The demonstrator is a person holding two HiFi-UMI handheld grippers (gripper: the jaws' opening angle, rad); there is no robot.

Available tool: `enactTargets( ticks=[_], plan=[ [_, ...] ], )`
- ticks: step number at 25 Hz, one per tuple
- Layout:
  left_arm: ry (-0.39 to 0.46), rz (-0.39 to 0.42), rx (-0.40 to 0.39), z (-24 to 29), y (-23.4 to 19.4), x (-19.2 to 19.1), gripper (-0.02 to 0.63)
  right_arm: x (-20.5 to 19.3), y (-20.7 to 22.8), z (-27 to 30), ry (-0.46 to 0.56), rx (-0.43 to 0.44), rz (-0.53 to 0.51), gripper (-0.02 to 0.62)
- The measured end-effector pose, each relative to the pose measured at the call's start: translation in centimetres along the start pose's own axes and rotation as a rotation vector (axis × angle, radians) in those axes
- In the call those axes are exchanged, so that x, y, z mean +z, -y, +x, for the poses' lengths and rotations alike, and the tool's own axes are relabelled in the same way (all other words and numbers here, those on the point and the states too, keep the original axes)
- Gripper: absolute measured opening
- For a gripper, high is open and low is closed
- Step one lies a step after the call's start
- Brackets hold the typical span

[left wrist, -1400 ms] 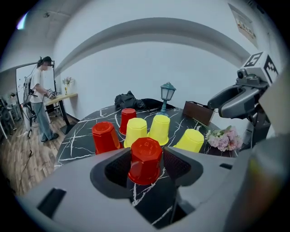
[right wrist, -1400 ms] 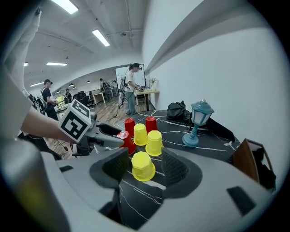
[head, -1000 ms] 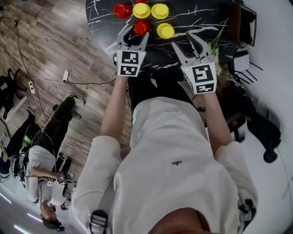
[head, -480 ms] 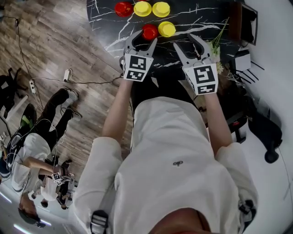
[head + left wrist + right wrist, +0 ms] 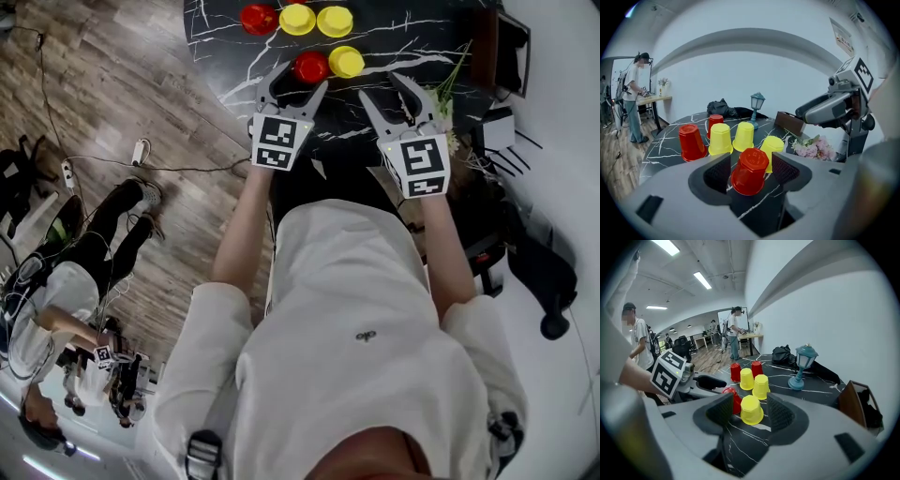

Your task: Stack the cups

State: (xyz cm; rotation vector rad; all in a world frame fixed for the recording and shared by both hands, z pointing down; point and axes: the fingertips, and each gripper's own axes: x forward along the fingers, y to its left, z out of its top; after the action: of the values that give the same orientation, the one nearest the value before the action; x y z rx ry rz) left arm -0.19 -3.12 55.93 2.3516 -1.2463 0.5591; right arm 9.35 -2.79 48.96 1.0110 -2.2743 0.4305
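Several upside-down cups stand on the black marble table [image 5: 394,37]. The near pair is a red cup [image 5: 310,67] and a yellow cup [image 5: 346,62]. A red cup [image 5: 258,19] and two yellow cups [image 5: 297,19] [image 5: 335,21] form the row behind. My left gripper [image 5: 300,81] is open, its jaws have just been opening, and the near red cup [image 5: 751,171] stands at their mouth with neither pad touching it. My right gripper [image 5: 386,86] is open and empty, a short way back from the near yellow cup [image 5: 751,409].
A blue lantern [image 5: 756,108], a brown box [image 5: 790,123] and pink flowers [image 5: 813,147] sit on the table's right side, with a black bag [image 5: 719,108] at the back. The table's left edge drops to wooden floor [image 5: 112,84], where people stand.
My left gripper has moved forward and to the right, up to the near red cup, and its jaws stand wider. The right gripper has stayed where it was.
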Motion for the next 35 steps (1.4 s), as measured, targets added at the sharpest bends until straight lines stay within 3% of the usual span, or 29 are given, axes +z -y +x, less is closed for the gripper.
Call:
enactTargets(
  ticks=[7, 17, 31, 35],
  plan=[
    [0.075, -0.035, 0.088, -1.4, -3.6, 2.6, 0.261, 0.7, 0.1, 0.3, 0.011, 0.006, 0.041, 0.224],
    [0.085, 0.005, 0.237, -0.5, -11.6, 3.9, 0.261, 1.7, 0.2, 1.3, -0.006, -0.021, 0.052, 0.224],
    [0.049, 0.034, 0.237, 3.1, -15.5, 3.2, 0.259, 2.4, 0.6, 2.5, -0.036, -0.066, 0.075, 0.224],
    [0.055, 0.048, 0.217, 3.1, -15.6, 3.3, 0.225, 2.3, 0.5, 2.6, -0.038, -0.072, 0.084, 0.222]
  ],
)
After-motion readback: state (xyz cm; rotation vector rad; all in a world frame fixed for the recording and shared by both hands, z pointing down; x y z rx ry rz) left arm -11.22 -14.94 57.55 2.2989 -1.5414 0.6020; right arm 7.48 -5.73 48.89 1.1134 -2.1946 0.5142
